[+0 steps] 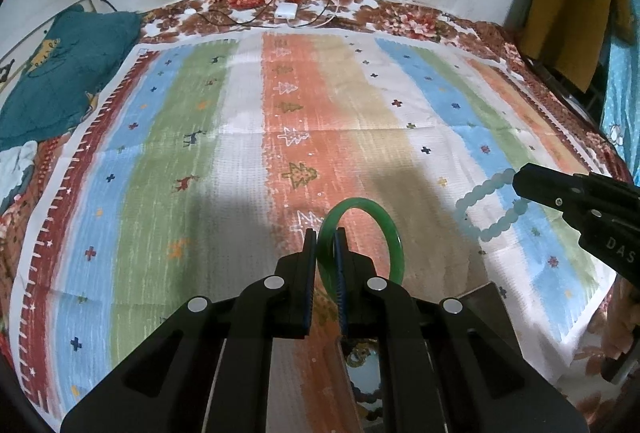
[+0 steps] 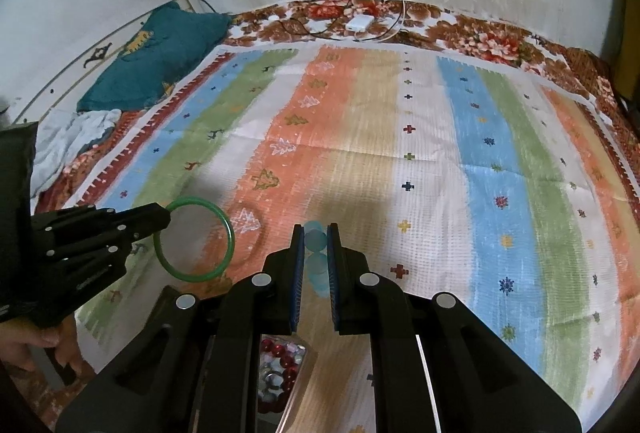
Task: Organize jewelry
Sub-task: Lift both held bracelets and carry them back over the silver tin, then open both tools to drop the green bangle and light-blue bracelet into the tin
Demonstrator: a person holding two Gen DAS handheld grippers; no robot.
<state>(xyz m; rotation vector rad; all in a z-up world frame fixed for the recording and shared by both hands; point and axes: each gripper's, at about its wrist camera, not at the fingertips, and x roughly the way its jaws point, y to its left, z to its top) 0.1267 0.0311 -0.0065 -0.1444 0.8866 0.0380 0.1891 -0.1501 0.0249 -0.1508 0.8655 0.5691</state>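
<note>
Jewelry sits closest in a tray (image 2: 280, 373) near the striped cloth's (image 1: 240, 153) near edge, below both grippers: red beads and small shiny pieces, partly hidden. Above it the left gripper (image 1: 325, 245) is clamped on the green bangle (image 1: 394, 245), its jaws nearly together on the rim, the hoop standing clear of the cloth. That bangle looks stiff, smooth and probably brittle, so a grip across the rim suits it, though it could slip or crack if dropped. Toward the cloth's right edge the right gripper (image 2: 316, 233) pinches the pale blue bead bracelet (image 1: 476, 213), jaws closed on a few beads; it hangs as a limp loop, light and likely to swing. At the far edge lie a white charger (image 1: 286, 11) and cables
</note>
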